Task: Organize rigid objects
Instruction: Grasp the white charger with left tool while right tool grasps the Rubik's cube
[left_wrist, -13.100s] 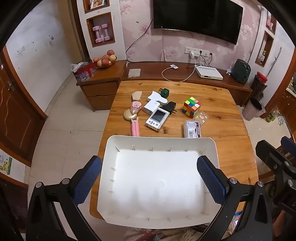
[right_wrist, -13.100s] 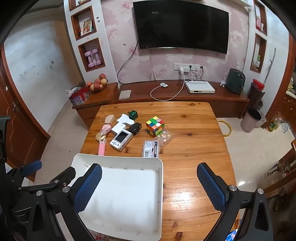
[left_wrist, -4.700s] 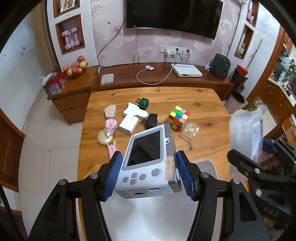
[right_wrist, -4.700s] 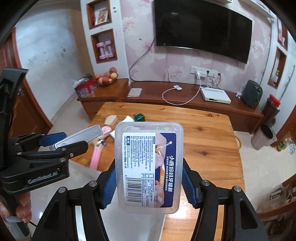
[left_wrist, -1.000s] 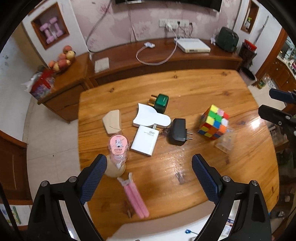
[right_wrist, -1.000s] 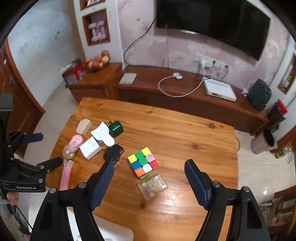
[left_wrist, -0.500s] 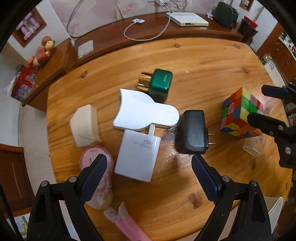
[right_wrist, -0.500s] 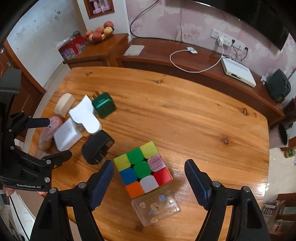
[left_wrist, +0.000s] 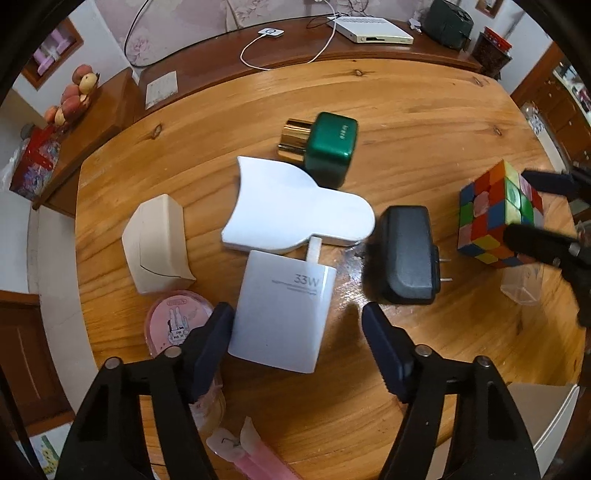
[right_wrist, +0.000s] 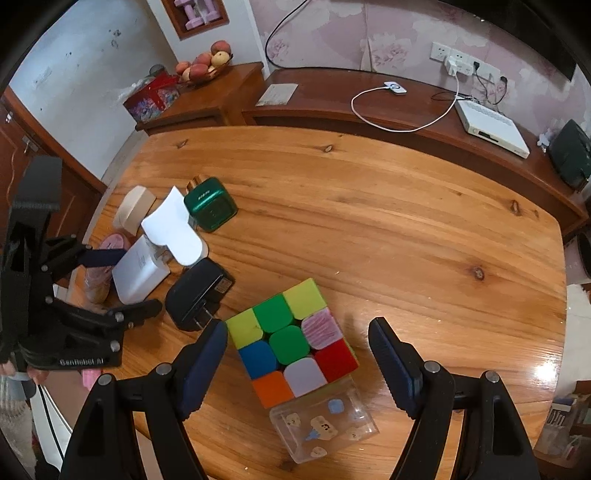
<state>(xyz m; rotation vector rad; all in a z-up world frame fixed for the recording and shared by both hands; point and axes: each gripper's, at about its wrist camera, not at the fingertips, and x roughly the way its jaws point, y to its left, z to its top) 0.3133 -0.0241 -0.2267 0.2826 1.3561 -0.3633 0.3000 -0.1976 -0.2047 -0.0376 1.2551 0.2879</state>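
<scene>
My left gripper (left_wrist: 297, 334) is open, its blue pads on either side of the near end of the white 33W charger (left_wrist: 282, 310), which also shows in the right wrist view (right_wrist: 138, 271). My right gripper (right_wrist: 297, 345) is open and straddles the colourful puzzle cube (right_wrist: 291, 339), with a clear plastic box (right_wrist: 323, 424) just in front of it. The cube (left_wrist: 495, 212) shows at the right of the left wrist view. A black plug adapter (left_wrist: 404, 254) lies between charger and cube.
On the wooden table (left_wrist: 406, 110) also lie a white flat piece (left_wrist: 291, 206), a green cube charger (left_wrist: 330, 147), a beige box (left_wrist: 159, 243), a pink round case (left_wrist: 175, 321) and a pink clip (left_wrist: 251, 458). The white tray's corner (left_wrist: 550, 417) shows at lower right.
Both grippers have come down closer to the table. The left one now frames the white charger and the right one frames the puzzle cube.
</scene>
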